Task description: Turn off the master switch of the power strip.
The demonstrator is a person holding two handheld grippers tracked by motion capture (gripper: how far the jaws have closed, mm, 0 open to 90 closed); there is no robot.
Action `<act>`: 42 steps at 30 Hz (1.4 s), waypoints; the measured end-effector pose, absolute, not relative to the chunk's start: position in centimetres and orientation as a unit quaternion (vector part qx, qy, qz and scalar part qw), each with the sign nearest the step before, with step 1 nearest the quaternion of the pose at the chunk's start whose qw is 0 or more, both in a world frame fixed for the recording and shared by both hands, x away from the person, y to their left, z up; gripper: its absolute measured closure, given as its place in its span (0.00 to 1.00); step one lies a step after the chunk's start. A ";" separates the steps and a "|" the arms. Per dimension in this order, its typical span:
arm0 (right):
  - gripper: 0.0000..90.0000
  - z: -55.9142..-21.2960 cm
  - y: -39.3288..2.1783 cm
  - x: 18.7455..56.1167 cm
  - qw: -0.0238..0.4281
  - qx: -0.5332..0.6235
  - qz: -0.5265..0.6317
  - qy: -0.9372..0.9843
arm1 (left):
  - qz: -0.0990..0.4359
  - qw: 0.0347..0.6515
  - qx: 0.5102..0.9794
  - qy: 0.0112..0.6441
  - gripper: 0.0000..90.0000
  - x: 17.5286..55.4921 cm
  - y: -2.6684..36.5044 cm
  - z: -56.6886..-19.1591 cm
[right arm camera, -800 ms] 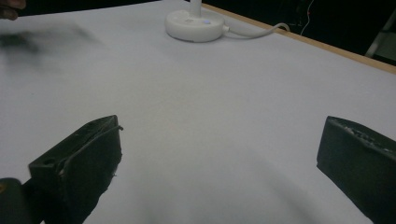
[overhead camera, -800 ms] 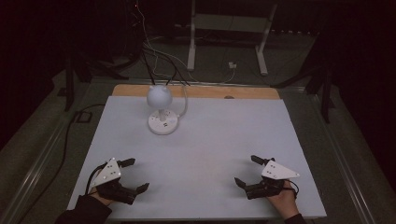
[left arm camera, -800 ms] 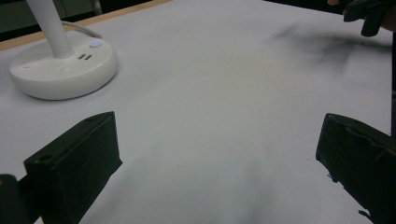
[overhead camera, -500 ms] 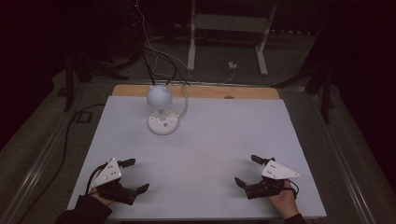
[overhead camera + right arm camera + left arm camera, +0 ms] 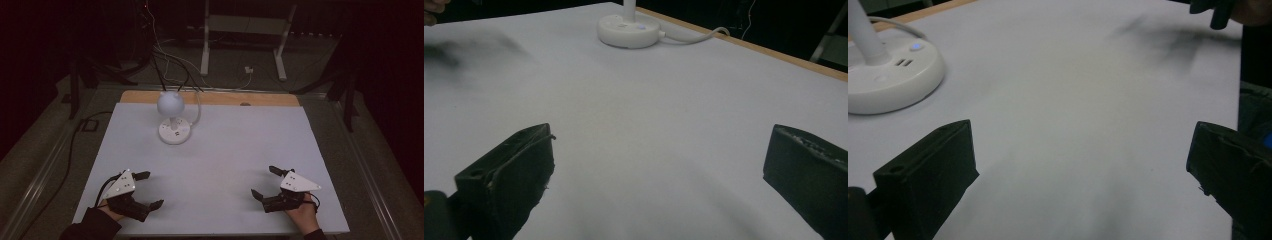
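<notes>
Both grippers, left (image 5: 146, 190) and right (image 5: 265, 182), rest spread and empty near the table's (image 5: 225, 145) front edge. The lamp (image 5: 173, 116) stands well apart, near the back edge, with bare table between.

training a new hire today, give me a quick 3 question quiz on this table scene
1. True or false: the left gripper has its jaws open with nothing between them.
2. What stands at the far side of the white table? A) a kettle B) a white lamp with a round base C) a stack of bowls
3. Which gripper is nearer the lamp, the left one or the right gripper?

Key
1. True
2. B
3. The left one
</notes>
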State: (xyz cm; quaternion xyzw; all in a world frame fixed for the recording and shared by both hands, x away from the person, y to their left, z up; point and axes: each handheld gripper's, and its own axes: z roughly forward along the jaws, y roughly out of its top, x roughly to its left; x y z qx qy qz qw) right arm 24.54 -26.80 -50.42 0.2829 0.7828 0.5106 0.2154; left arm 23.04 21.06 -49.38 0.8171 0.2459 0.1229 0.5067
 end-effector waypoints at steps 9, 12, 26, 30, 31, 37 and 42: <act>0.00 -50.3 -26.7 24.5 0.220 0.284 0.512 0.780 | 0.108 0.507 0.823 0.231 0.00 23.9 20.3 -47.8; 0.00 -50.3 -26.8 24.5 0.220 0.285 0.513 0.779 | 0.111 0.508 0.822 0.232 0.00 24.1 20.2 -47.4; 0.00 -50.2 -27.0 24.2 0.222 0.284 0.514 0.778 | 0.129 0.505 0.822 0.229 0.00 25.8 19.3 -45.1; 0.00 -50.2 -27.0 24.2 0.223 0.286 0.514 0.778 | 0.134 0.508 0.820 0.229 0.00 26.3 18.8 -44.6; 0.00 -50.2 -27.0 24.2 0.222 0.286 0.514 0.778 | 0.136 0.508 0.819 0.230 0.00 26.5 18.7 -44.5; 0.00 -50.2 -27.0 24.2 0.223 0.285 0.513 0.778 | 0.143 0.507 0.818 0.232 0.00 27.4 17.7 -43.9; 0.00 -50.2 -27.0 24.2 0.223 0.285 0.512 0.779 | 0.148 0.507 0.815 0.240 0.00 28.1 17.1 -43.7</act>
